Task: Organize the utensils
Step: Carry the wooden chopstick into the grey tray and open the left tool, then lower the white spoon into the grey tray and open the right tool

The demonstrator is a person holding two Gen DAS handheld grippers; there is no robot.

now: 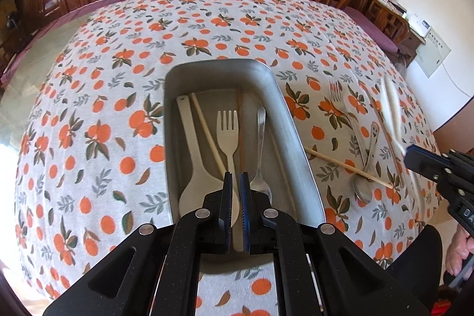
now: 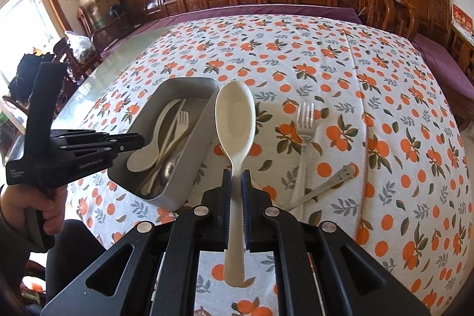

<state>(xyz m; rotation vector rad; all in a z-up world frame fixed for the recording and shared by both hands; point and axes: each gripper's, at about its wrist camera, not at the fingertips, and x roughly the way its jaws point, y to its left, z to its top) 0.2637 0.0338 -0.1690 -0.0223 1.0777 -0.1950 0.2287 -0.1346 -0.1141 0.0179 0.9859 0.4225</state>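
R wrist: R claw (image 2: pixel 236 179) grips cream spoon (image 2: pixel 235 120) | L claw (image 1: pixel 236 182) shut, empty, over tray (image 1: pixel 296 120) near rim

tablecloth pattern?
White tablecloth printed with orange fruit and grey-green leaves; the right wrist view shows it best.

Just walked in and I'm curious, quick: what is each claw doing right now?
Left claw: closed, empty, over the metal tray.
Right claw: closed on the cream spoon, gripping its handle.
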